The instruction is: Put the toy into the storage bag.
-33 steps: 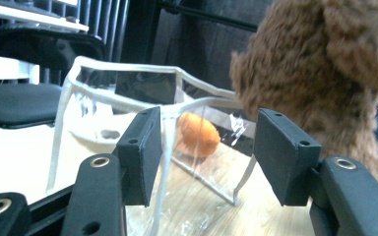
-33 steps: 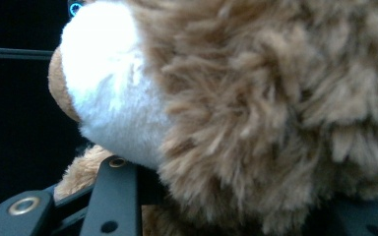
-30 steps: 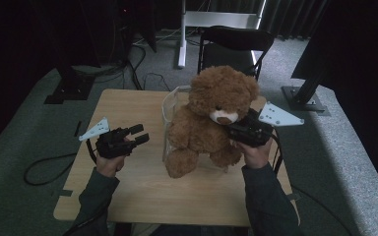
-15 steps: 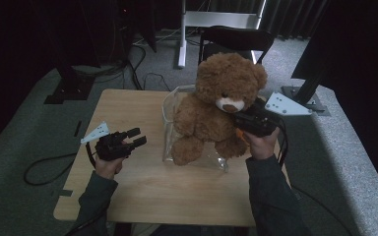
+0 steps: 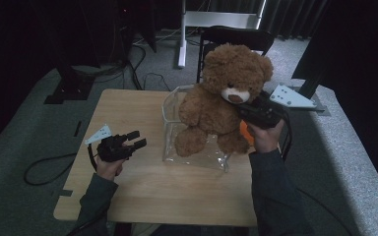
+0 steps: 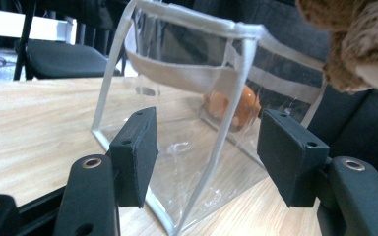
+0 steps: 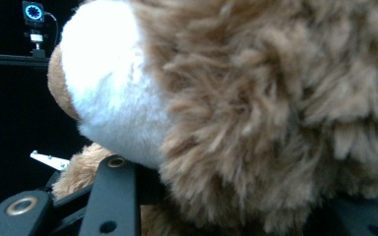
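Observation:
A brown teddy bear (image 5: 221, 98) with a white muzzle hangs over a clear plastic bag (image 5: 170, 101), its feet down at the bag's opening. My right gripper (image 5: 242, 109) is shut on the bear below the muzzle; in the right gripper view its fur (image 7: 275, 98) bulges between the jaws of that gripper (image 7: 231, 196). My left gripper (image 5: 135, 139) hovers low over the table, left of the bag. It is open and has just been opening a little wider. The left gripper (image 6: 206, 147) faces the bag's white-edged corner (image 6: 177, 78) without touching it. An orange object (image 6: 234, 105) lies in the bag.
The wooden table (image 5: 142, 196) has bare room in front of and to the left of the bag. A black chair (image 5: 236, 37) and a white stand (image 5: 216, 19) are behind the table's far edge. Cables trail on the grey floor at left.
The right gripper has carried the bear up and to the right, so it now sits more upright over the bag. The left gripper has sunk slightly toward the table.

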Demonstrator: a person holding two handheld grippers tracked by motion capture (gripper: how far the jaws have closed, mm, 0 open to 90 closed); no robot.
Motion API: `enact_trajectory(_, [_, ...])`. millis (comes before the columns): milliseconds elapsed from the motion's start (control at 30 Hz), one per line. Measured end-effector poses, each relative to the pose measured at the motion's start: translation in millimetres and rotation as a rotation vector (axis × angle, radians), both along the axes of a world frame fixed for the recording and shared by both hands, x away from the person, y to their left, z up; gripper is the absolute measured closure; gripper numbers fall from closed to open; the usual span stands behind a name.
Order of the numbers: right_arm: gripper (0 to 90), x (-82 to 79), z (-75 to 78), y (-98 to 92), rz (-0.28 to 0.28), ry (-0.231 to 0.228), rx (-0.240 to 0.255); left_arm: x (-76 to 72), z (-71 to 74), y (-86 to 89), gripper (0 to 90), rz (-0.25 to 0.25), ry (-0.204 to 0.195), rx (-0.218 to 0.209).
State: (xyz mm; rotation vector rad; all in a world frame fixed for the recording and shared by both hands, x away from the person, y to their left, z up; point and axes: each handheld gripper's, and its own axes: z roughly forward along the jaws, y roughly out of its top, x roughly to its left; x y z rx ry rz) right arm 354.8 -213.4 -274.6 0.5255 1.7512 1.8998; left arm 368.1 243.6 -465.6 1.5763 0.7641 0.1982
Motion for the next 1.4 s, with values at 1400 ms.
enact_trajectory(1400, [51.4, 38.9, 31.5, -19.6, -0.211, -0.027, -0.013, 11.7, -35.3, 2.3, 40.7, 0.041, 0.097, 0.058])
